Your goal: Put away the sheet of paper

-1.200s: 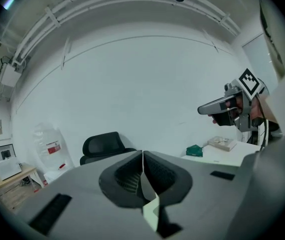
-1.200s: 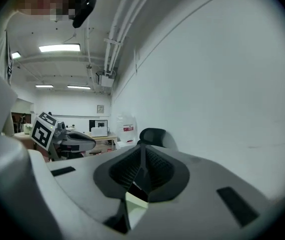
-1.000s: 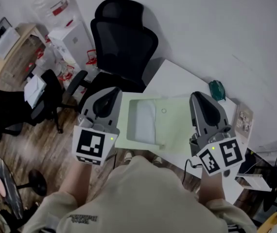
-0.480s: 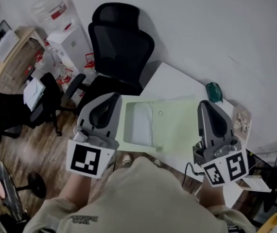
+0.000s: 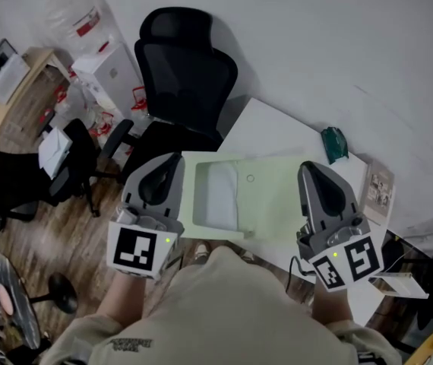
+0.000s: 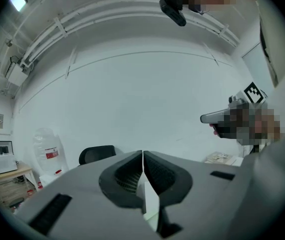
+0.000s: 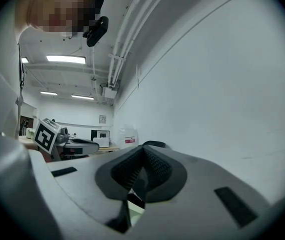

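A pale green see-through folder (image 5: 266,200) with a white sheet of paper (image 5: 222,195) inside spans the space between my two grippers, its near left part past the white table's (image 5: 273,128) edge. My left gripper (image 5: 172,158) is at the folder's left edge. Its jaws meet at the tip (image 6: 142,154), with a pale strip of the folder (image 6: 151,206) caught low between them. At the folder's right edge my right gripper (image 5: 308,167) is shut too (image 7: 142,149), and a bit of green folder (image 7: 135,210) shows under its jaws.
A black office chair (image 5: 188,63) stands beyond the table's left end. On the table at the right lie a small green object (image 5: 334,143) and a printed booklet (image 5: 377,187). A second black chair (image 5: 19,181), boxes and a water jug (image 5: 76,10) fill the floor at left.
The right gripper has moved up to the folder's right edge. The left gripper sits slightly lower and closer to me. The folder now lies squarer between the two.
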